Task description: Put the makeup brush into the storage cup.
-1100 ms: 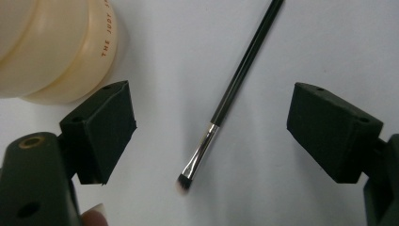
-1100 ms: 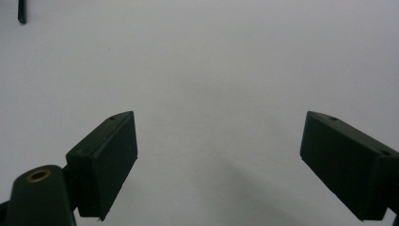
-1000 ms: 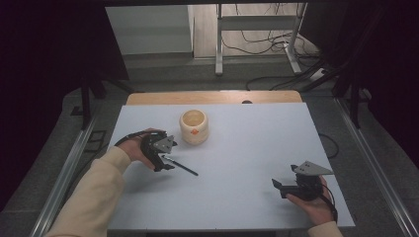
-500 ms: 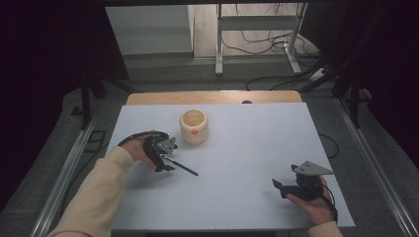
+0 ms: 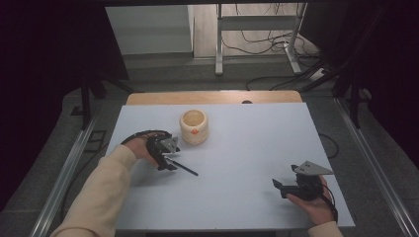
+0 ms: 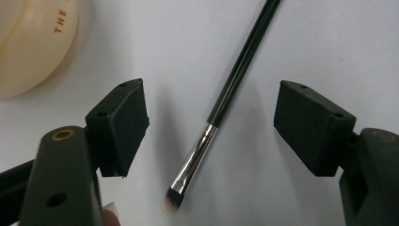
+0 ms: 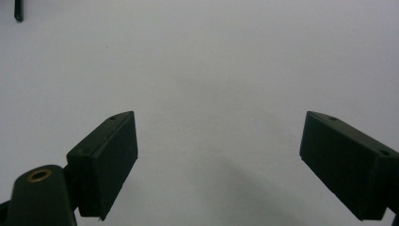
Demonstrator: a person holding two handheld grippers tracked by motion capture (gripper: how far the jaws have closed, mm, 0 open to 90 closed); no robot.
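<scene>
Holding the left gripper point(image 6: 211, 101) low over the table point(image 5: 257, 148), jaws apart, one on each side of the thin black brush point(image 6: 194, 157). Just now closing those jaws in a little, with the brush between them. Not yet touching it with the pads point(image 6: 129, 127), so not gripping anything.

Looking at the brush lying flat, near the cream pot point(image 5: 193, 126), on the person's side of it. Pointing its soft tip back toward the gripper and its long handle away. Lying slanted between the jaws, not straight.

Keeping the right gripper point(image 7: 216, 141) well apart from the pot, far off to the pot's right and nearer the person. Holding its jaws wide apart over bare table, with nothing between them.

Thinking about what could go wrong:
- Squeezing the slanted brush and making it turn or flip out sideways.
- Pinching the shiny metal part, probably smooth and round, and letting it slip or roll away.
- Closing too high and missing such a thin thing.
- Pressing too low and scraping the pads on the table.
- Lifting with the long handle swinging and knocking the pot just beside it.

Finding bare table between the brush and the pot, so nothing blocking the way there.
</scene>
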